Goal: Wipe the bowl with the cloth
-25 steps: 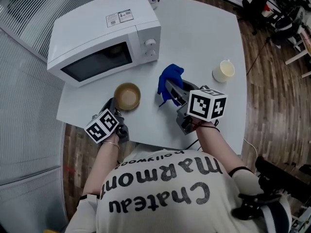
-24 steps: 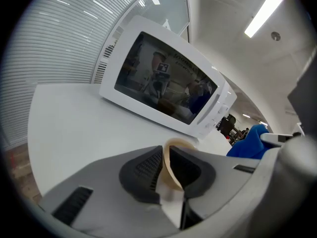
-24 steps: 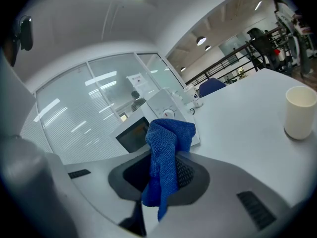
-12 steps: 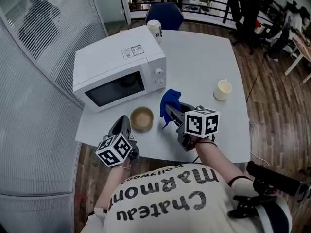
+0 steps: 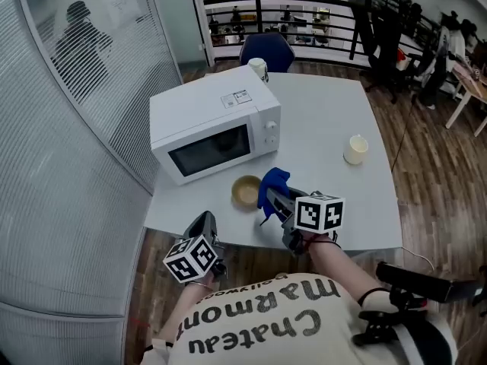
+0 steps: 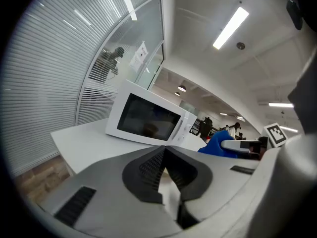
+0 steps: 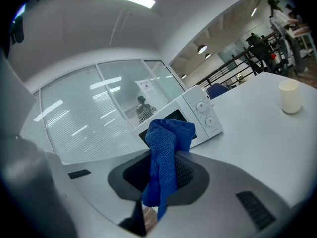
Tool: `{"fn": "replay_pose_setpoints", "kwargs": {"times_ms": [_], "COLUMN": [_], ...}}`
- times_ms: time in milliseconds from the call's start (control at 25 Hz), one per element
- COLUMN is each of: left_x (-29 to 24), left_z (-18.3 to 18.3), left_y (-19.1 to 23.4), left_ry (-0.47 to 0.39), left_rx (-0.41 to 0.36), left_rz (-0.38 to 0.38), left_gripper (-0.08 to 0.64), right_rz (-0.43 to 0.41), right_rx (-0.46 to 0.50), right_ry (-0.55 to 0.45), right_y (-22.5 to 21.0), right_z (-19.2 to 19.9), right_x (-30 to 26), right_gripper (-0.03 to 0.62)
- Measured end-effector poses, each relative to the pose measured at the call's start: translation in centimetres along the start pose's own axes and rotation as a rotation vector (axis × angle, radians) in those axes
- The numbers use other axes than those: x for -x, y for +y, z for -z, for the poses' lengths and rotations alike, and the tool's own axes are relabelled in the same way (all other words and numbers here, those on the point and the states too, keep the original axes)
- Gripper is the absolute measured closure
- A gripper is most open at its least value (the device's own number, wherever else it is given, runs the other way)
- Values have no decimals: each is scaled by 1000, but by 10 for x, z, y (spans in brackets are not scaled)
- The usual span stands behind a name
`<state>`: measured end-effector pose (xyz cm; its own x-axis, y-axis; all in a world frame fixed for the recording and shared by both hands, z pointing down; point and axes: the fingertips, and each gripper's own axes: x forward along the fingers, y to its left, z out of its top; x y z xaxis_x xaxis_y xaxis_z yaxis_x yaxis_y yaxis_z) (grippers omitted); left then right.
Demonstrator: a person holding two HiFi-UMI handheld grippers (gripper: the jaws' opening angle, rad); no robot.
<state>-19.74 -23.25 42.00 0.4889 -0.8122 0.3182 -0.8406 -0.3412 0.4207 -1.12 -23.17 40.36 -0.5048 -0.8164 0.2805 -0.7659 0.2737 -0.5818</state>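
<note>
The left gripper (image 5: pixel 203 220) has backed away from the bowl (image 5: pixel 246 192), jaws together and empty. At the bowl's three o'clock, the right gripper (image 5: pixel 275 201) clamps the blue cloth (image 5: pixel 274 181).

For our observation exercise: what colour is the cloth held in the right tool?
Blue; the cloth shows best in the right gripper view.

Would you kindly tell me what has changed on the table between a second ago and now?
The left claw drew back from the bowl, off the table's near edge toward the person, and closed on nothing. The right claw stays shut on the blue cloth beside the bowl. The bowl, microwave and cup have not moved.
</note>
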Motion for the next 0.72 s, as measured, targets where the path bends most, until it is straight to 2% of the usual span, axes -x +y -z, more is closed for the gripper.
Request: {"fn": "replay_pose_setpoints", "kwargs": {"times_ms": [240,360,520,720], "left_x": [31,46,63,83], "left_z": [14,19,23,24], "left_y": [-1,0,0,2], "left_ry": [-2,-2,-10,-21], "left_rx": [24,18,21,6], "left_rz": [49,64,70,66], "left_gripper": [560,560,560,560], "right_rz": [78,86,115,113], "right_rx": [2,-7,63,29], "right_ry": [44,42,46,46], "right_y": [4,12,21,28], "right_z": [37,49,55,69], "right_x": [21,25,35,41], "right_gripper": [531,531,531,531]}}
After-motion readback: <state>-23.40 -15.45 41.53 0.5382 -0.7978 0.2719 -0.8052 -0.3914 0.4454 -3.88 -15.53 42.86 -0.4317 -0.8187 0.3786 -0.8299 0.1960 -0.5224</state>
